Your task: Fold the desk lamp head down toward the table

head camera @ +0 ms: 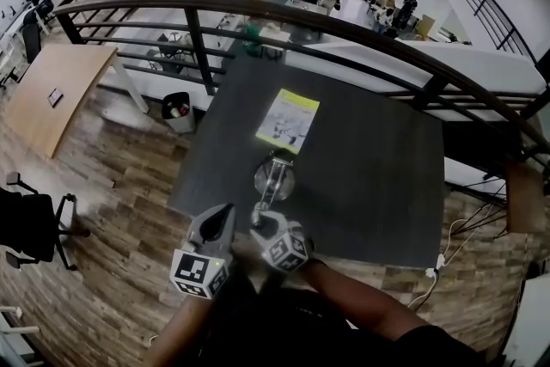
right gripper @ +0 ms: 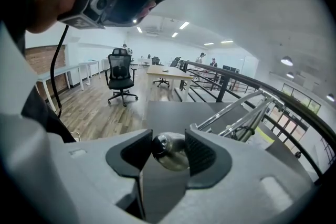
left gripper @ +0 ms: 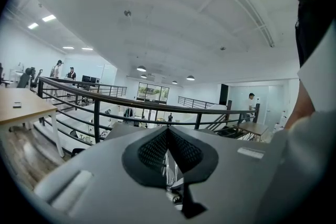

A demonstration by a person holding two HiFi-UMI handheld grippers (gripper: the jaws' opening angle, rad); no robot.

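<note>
A chrome desk lamp stands on the dark table (head camera: 378, 176). Its round base (head camera: 277, 180) is near the front edge, and its thin arm rods (right gripper: 236, 113) slant up from there. My right gripper (right gripper: 167, 136) is shut on the shiny lamp head (right gripper: 170, 153), with a pad against each side. In the head view the lamp head (head camera: 257, 217) sits low at the right gripper (head camera: 260, 221), just in front of the base. Beside it on the left, my left gripper (head camera: 225, 217) holds nothing. Its pads (left gripper: 149, 152) meet at the tips, and the lamp rods (left gripper: 169, 168) show through the slit below.
A yellow-and-white printed sheet (head camera: 288, 120) lies on the table beyond the lamp. A curved black railing (head camera: 344, 26) runs behind the table, with a drop to a lower floor past it. A white cable (head camera: 447, 258) trails on the wooden floor at the right, and an office chair (head camera: 30, 223) stands at the left.
</note>
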